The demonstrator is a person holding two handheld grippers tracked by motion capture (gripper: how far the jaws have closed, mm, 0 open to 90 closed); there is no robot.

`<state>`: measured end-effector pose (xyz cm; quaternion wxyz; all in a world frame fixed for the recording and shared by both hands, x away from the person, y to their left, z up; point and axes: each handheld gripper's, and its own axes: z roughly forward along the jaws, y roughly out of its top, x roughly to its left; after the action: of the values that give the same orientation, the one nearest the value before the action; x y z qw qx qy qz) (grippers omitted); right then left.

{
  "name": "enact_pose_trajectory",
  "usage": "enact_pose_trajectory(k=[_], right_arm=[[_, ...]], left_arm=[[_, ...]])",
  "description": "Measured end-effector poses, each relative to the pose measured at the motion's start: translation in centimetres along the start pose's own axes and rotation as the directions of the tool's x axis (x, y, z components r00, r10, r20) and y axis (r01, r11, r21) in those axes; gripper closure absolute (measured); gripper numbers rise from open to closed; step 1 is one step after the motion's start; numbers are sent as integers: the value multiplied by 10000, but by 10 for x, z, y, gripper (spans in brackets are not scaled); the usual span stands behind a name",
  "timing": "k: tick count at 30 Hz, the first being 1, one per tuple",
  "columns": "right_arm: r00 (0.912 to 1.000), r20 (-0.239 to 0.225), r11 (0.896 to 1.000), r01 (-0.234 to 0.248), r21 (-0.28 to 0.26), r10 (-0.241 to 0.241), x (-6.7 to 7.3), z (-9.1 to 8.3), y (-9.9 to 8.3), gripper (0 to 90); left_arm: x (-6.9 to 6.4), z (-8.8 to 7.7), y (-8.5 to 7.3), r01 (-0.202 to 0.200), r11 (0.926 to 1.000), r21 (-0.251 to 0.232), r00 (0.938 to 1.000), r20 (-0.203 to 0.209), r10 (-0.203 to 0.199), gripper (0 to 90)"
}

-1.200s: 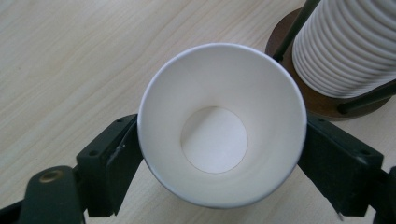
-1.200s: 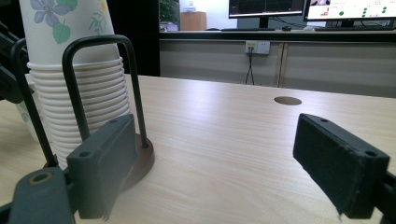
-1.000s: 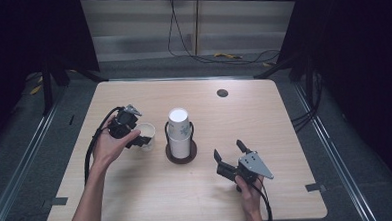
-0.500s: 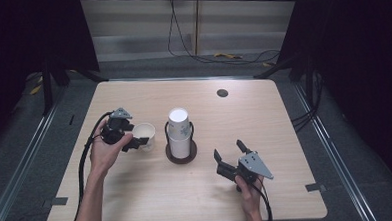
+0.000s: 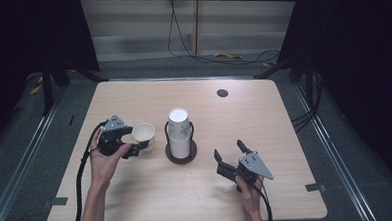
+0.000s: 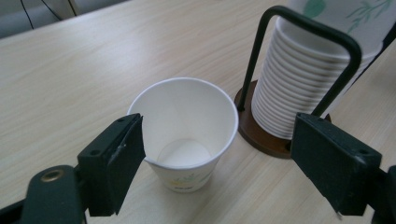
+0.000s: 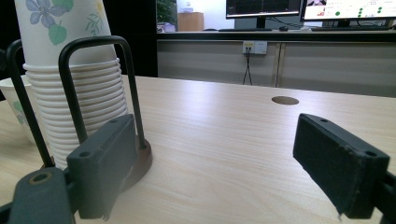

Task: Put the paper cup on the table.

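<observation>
Left tool (image 5: 137, 146) and right tool (image 5: 231, 158) both wide-jawed, each in one hand, forearms low.

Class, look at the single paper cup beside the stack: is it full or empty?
Empty: the left gripper view looks down into the single paper cup and shows its bare white bottom.

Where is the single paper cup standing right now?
In the high view, the single cup stands upright on the table's left half, just left of the cup stack, before the open left tool.
</observation>
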<state>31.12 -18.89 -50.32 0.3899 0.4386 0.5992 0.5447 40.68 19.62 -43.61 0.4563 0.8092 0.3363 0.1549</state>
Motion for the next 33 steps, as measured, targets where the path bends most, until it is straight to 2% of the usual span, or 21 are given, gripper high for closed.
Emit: enact_pose_trajectory(k=[1,2,5,10,12,13,14,15,16,17,20,22,24,25,26,28,30,31,32,33], right_arm=[[10000,19,10000,4,-13,-4,0,0,0,129],[10000,19,10000,4,-13,-4,0,0,0,129],[10000,33,10000,9,-18,-9,0,0,0,129],[10000,45,10000,10,-18,-10,0,0,0,129],[10000,35,10000,10,-18,-10,0,0,0,130],[10000,27,10000,0,-12,0,0,0,0,129],[10000,27,10000,0,-12,0,0,0,0,129],[10000,26,10000,4,-14,-4,0,0,0,130],[10000,26,10000,4,-14,-4,0,0,0,130],[10000,47,10000,3,-18,-3,0,0,0,130],[10000,48,10000,4,-24,-4,0,0,0,130],[10000,49,10000,5,-26,-5,0,0,0,130],[10000,47,10000,5,-30,-5,0,0,0,130],[10000,29,10000,-16,-30,16,0,-1,0,130],[10000,29,10000,-5,-42,5,0,-1,0,130],[10000,36,10000,12,-63,-11,1,-2,0,130],[10000,48,10000,12,-41,-12,1,-1,0,130],[10000,46,10000,21,-48,-21,0,-1,0,130],[10000,46,10000,21,-48,-21,0,-1,0,130],[10000,53,10000,30,-63,-30,0,-1,0,130]], left_arm=[[-6,-2,-5,-33,9992,-400,9998,-208,24,176],[-6,-2,-5,-33,9992,-400,9998,-208,24,176],[-16,-5,-14,16,9952,-983,9992,-387,-55,176],[-23,-5,-23,25,9910,-1341,9992,-382,-76,176],[-28,-6,-27,87,9883,-1520,9984,-537,-170,173],[-30,-6,-31,259,9835,-1789,9992,-243,-307,159],[-30,-6,-31,259,9835,-1789,9992,-243,-307,151],[-33,-6,-36,360,9809,-1912,9993,99,-347,155],[-33,-6,-36,360,9809,-1912,9993,99,-347,154],[-36,-5,-40,405,9790,-1998,9989,315,-349,156],[-39,-4,-43,354,9795,-1982,9992,249,-311,155],[-44,-3,-46,266,9796,-1991,9996,64,-258,155],[-49,0,-50,157,9754,-2201,9998,-118,-187,155],[-54,1,-54,373,9710,-2362,9993,96,-361,155],[-56,1,-57,356,9690,-2446,9993,155,-328,155],[-61,1,-62,381,9601,-2772,9987,-213,-458,154],[-66,2,-67,167,9580,-2864,9970,-677,-376,153],[-67,3,-70,197,9551,-2956,9961,-764,-442,153],[-67,3,-70,197,9551,-2956,9961,-764,-442,153],[-69,7,-73,192,9589,-2831,9968,-691,-404,155]])
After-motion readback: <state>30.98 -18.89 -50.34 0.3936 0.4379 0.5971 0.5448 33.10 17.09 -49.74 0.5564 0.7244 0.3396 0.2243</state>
